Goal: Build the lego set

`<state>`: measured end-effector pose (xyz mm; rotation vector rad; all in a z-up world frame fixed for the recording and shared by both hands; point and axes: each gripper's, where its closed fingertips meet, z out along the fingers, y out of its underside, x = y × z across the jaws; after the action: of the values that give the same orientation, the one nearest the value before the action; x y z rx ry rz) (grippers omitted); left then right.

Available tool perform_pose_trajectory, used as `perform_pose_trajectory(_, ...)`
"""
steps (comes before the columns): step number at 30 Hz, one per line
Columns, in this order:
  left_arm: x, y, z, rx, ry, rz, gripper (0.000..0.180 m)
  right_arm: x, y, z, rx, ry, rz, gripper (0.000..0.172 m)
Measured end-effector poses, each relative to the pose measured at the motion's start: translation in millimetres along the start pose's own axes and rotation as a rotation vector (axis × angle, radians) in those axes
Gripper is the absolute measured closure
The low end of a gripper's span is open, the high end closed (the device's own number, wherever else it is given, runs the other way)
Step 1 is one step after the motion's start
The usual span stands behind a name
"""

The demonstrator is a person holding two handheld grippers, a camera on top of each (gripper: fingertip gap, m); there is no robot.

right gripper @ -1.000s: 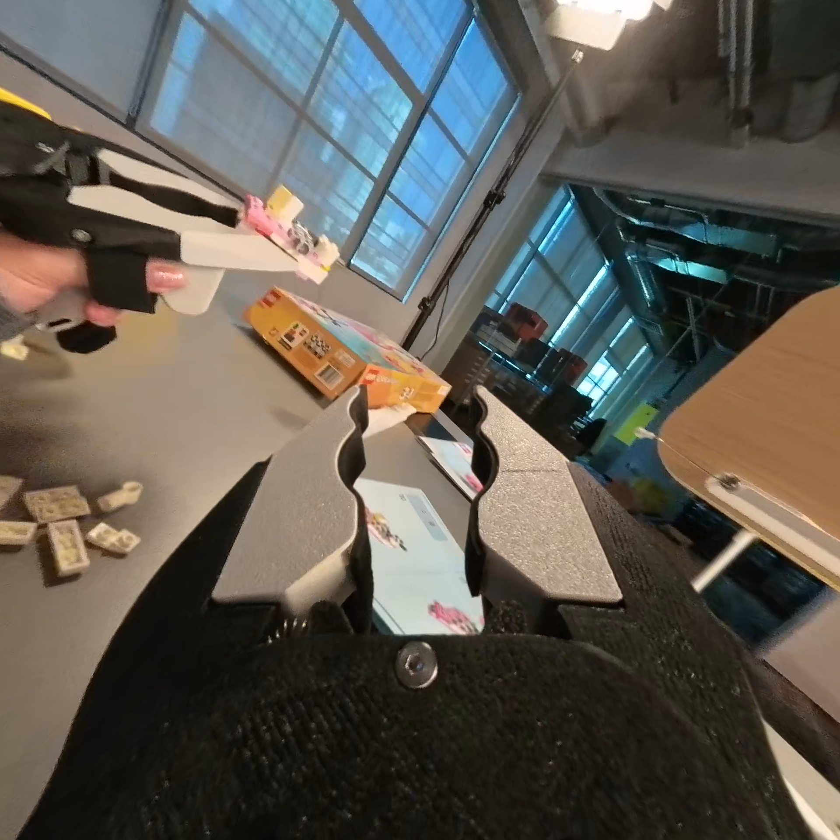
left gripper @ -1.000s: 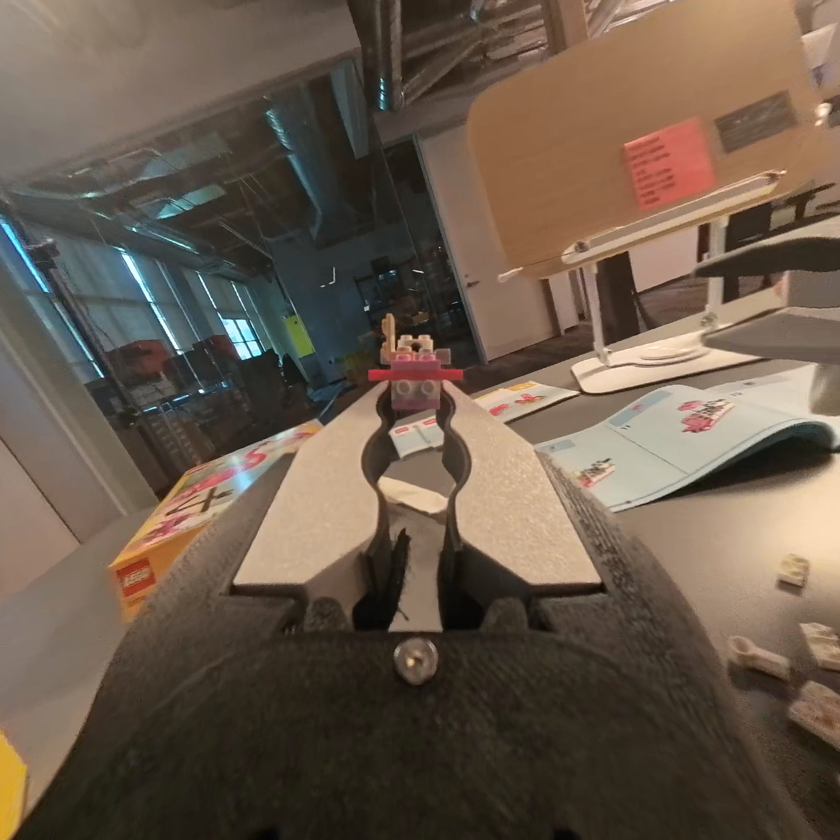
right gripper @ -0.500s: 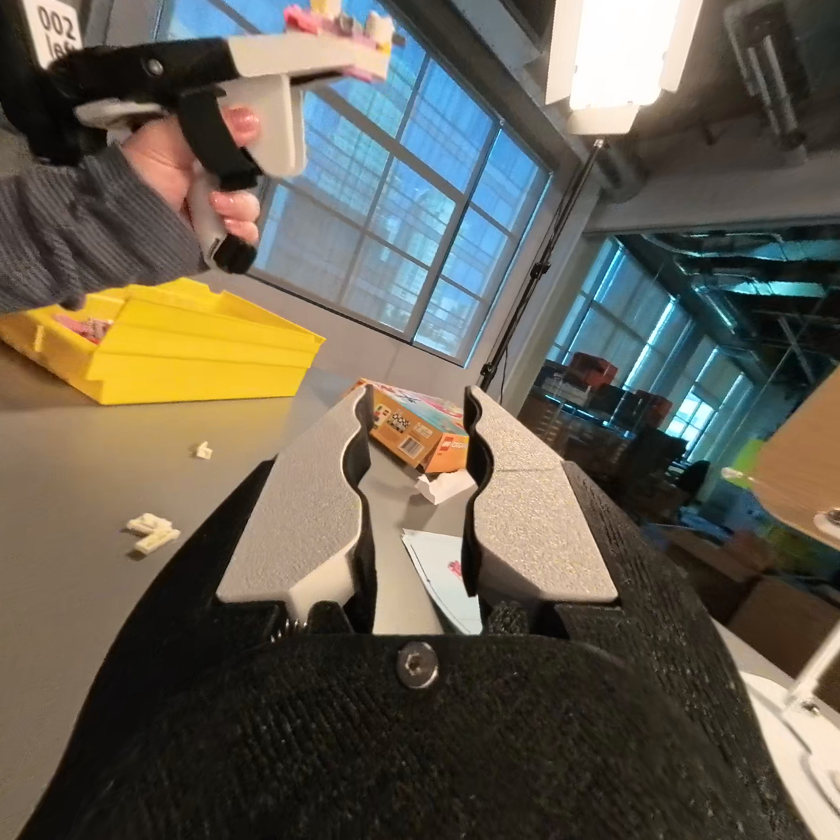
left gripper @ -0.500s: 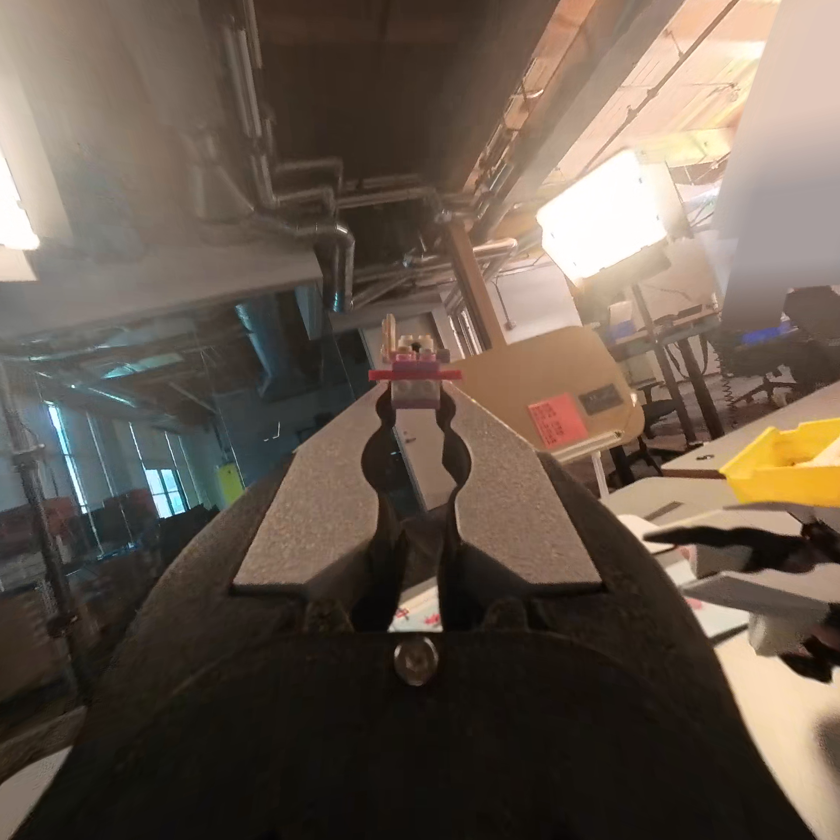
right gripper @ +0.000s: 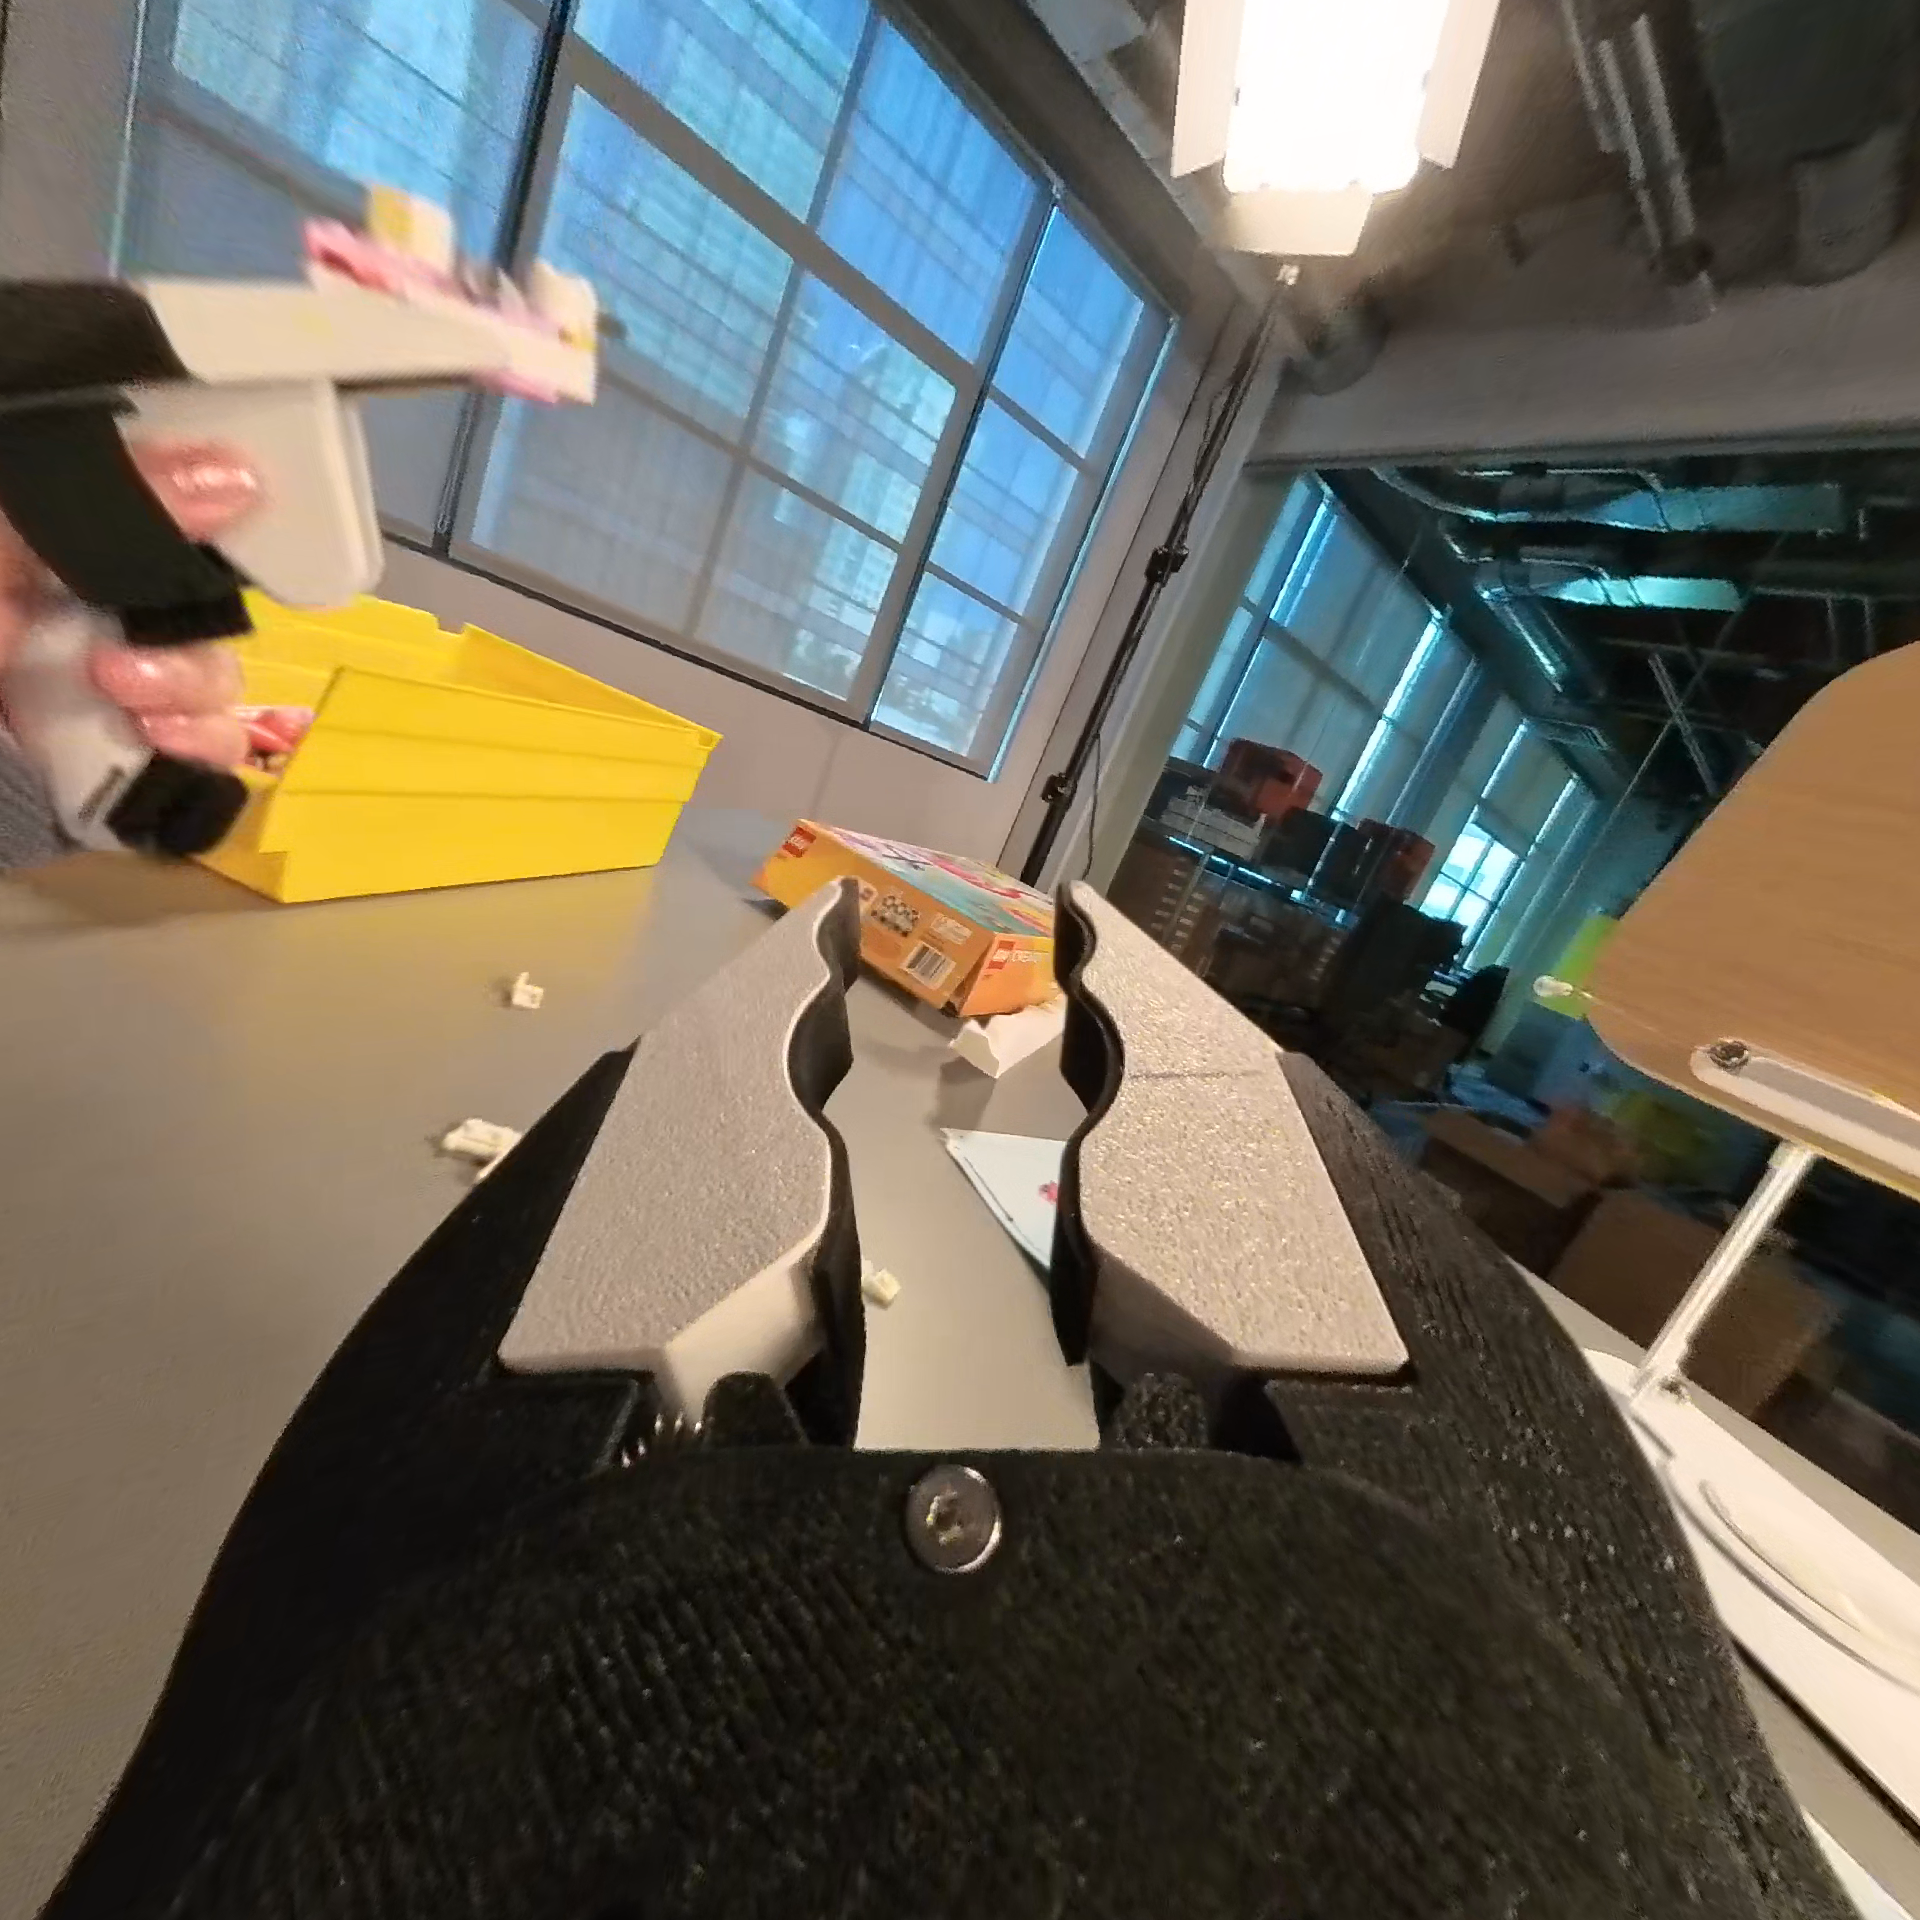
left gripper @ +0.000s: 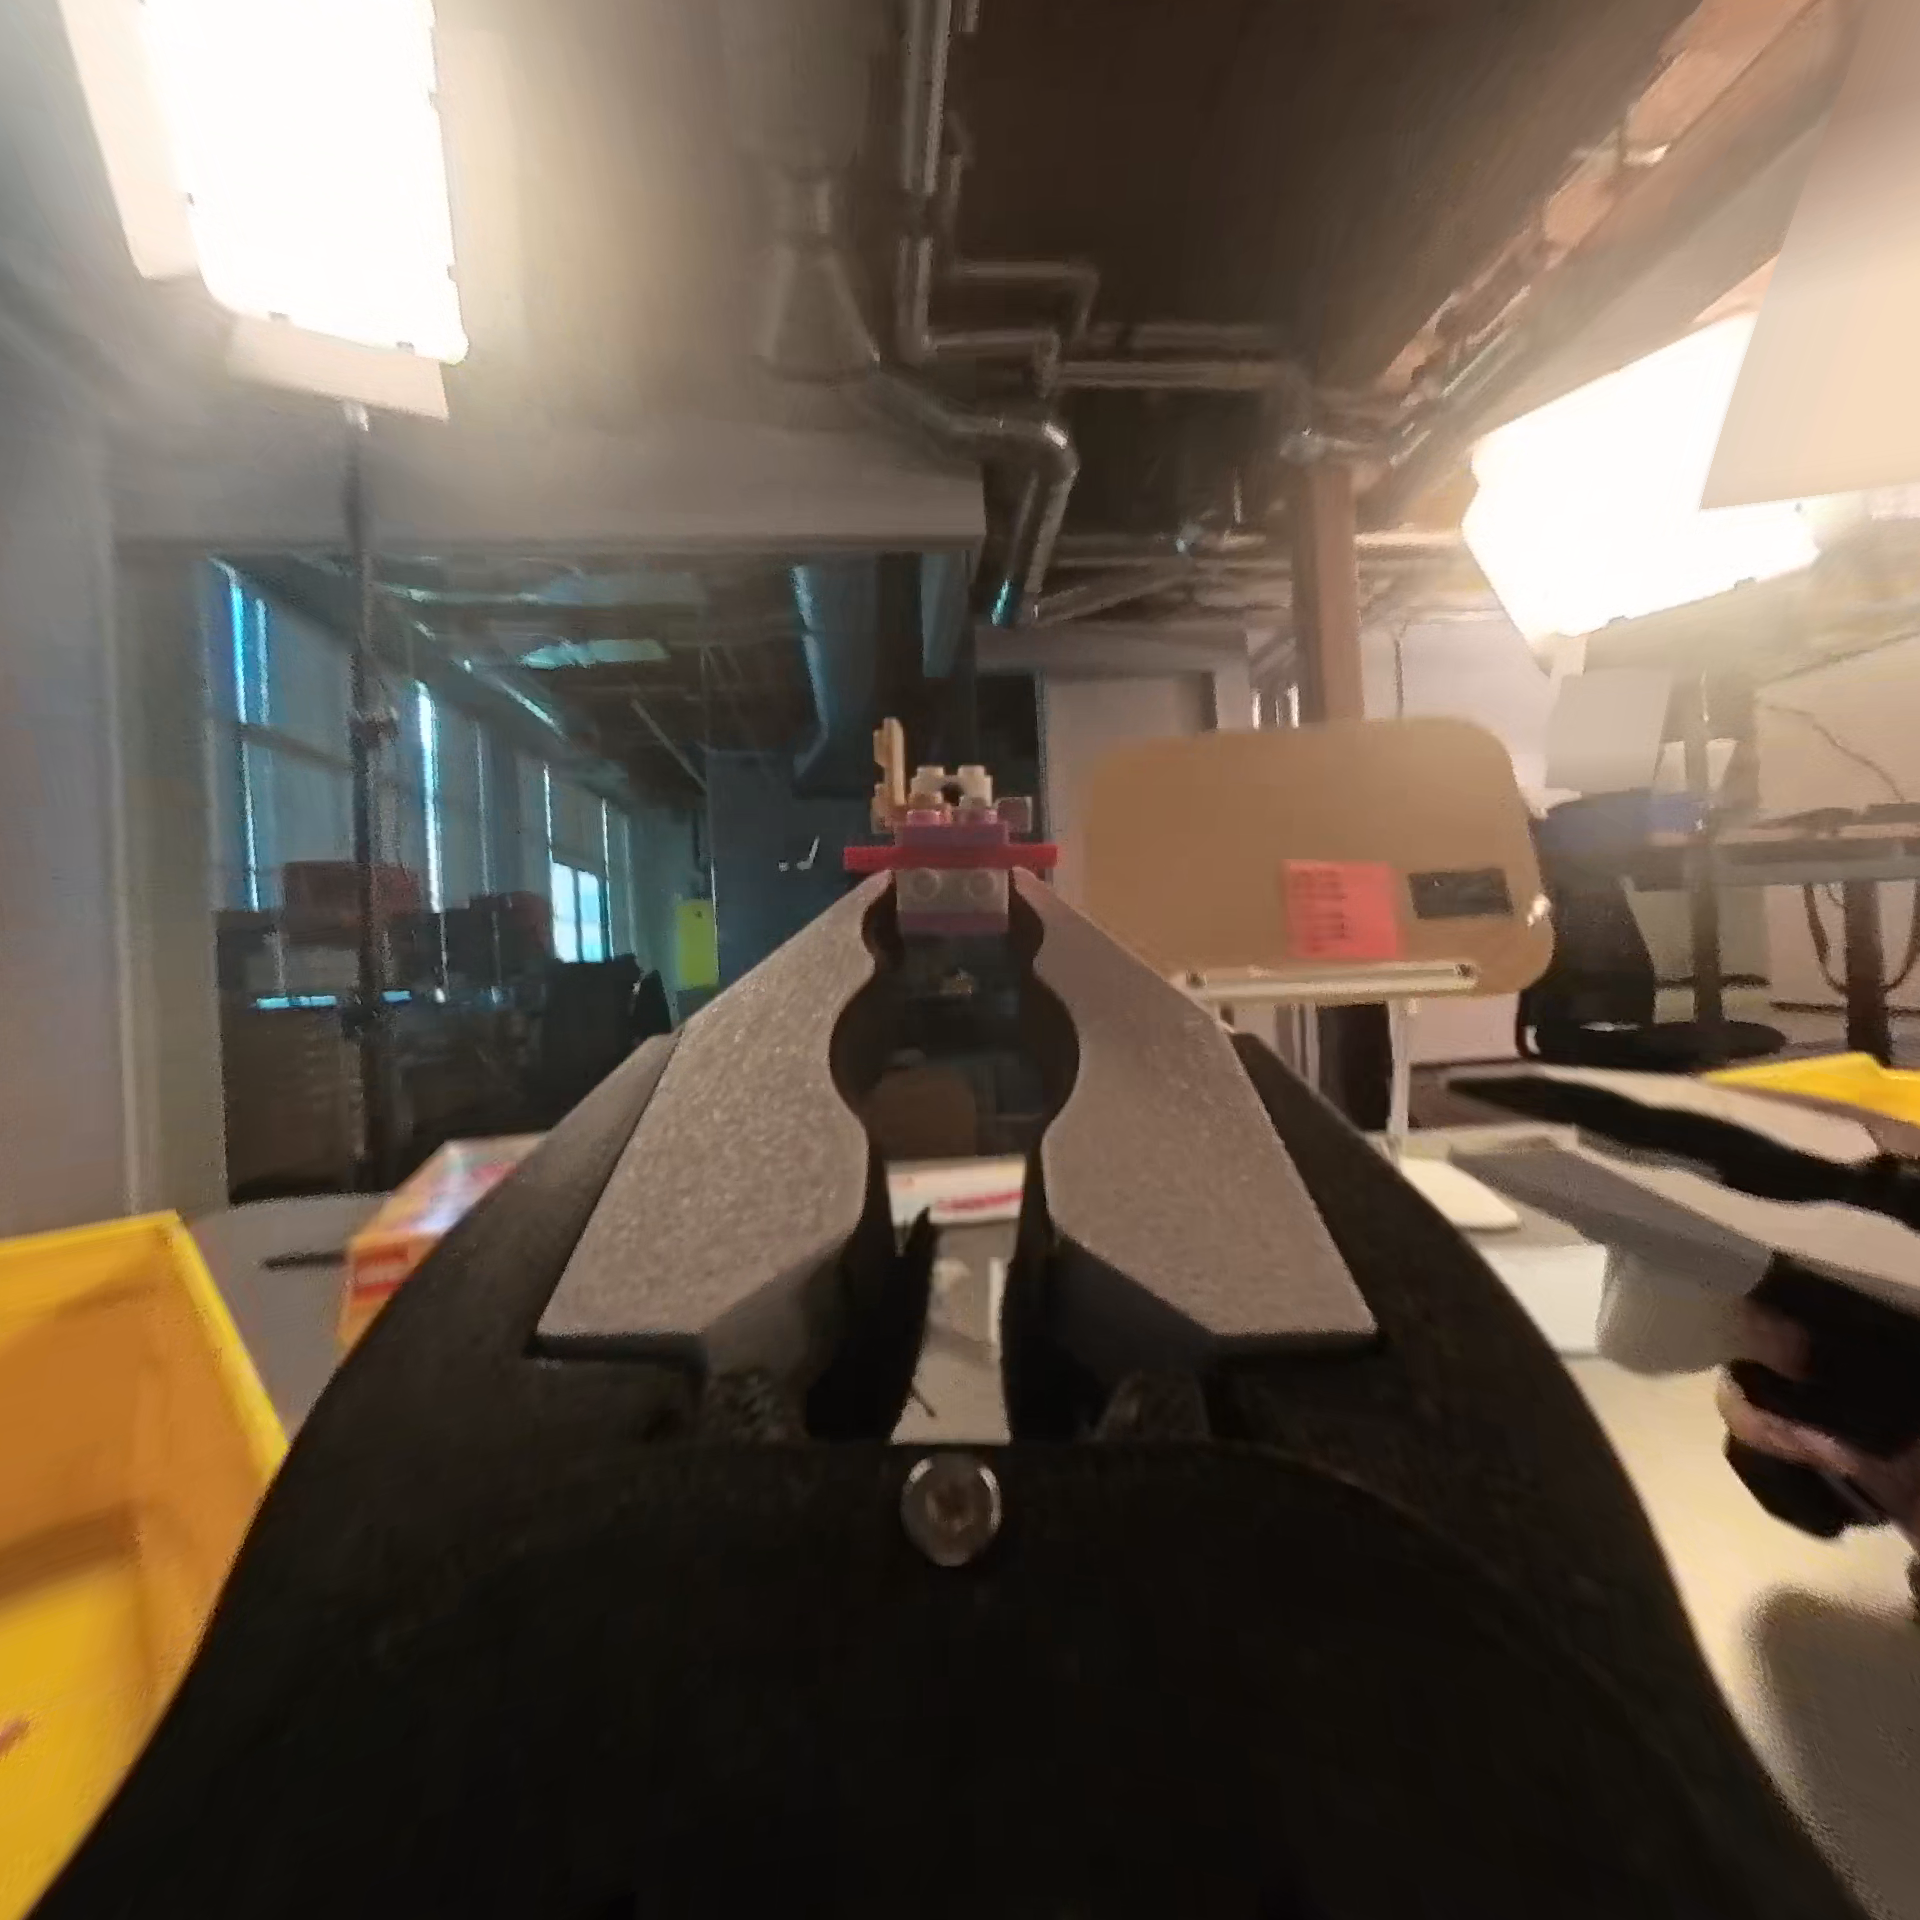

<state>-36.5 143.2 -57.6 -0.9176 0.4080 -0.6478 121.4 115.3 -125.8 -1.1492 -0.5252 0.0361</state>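
My left gripper [left gripper: 953, 904] is shut on a small brick model [left gripper: 951, 847] of pink, purple, white and tan pieces with a red plate; both fingertips press its lower white and purple part. I hold it in the air. The same gripper [right gripper: 561, 338] and model [right gripper: 436, 265] show blurred at the upper left of the right wrist view, held by a hand. My right gripper [right gripper: 956, 914] is open with nothing between its fingers, above the grey table [right gripper: 260, 1039]. It also shows at the right edge of the left wrist view [left gripper: 1662, 1174].
A yellow bin [right gripper: 457, 769] stands on the table at the left, also seen in the left wrist view [left gripper: 94, 1455]. An orange toy box [right gripper: 925, 940], a light blue booklet [right gripper: 1013, 1174] and small white bricks [right gripper: 525, 989] lie on the table. A wooden board on a white stand [right gripper: 1787, 914] is at the right. One gripper's finger ends stand about 20 centimeters off the other's.
The left gripper swung up and then came level, keeping the brick model in its grasp. The right gripper's fingers narrowed a little and its view turned toward the yellow bin.
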Motion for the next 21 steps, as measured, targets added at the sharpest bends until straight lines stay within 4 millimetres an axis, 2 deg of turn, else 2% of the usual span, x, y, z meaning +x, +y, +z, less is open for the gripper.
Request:
perform_pose_trajectory(2, 12, 20, -2, -0.063, 0.041, -0.012, 0.165, -3, -2, -1, 0.008, -0.023, 0.015, 0.136)
perform_pose_trajectory(6, 21, 52, -7, -0.163, 0.039, 0.069, 0.165, -6, -4, -1, 0.026, -0.054, 0.055, 0.135)
perform_pose_trajectory(9, 30, 69, -5, -0.251, 0.037, 0.235, 0.165, -12, -8, -1, 0.043, -0.078, 0.07, 0.135)
perform_pose_trajectory(12, 35, 94, -3, -0.37, 0.04, 0.444, 0.165, -31, -8, 3, 0.021, -0.132, 0.053, 0.134)
perform_pose_trajectory(16, 50, 109, 0, -0.418, 0.089, 0.594, 0.165, -61, -7, 7, -0.017, -0.227, 0.031, 0.134)
perform_pose_trajectory(19, 62, 117, -1, -0.436, 0.132, 0.7, 0.165, -62, -7, 7, -0.021, -0.233, 0.044, 0.133)
perform_pose_trajectory(21, 69, 117, -1, -0.426, 0.165, 0.688, 0.165, -58, -9, 7, -0.012, -0.221, 0.056, 0.133)
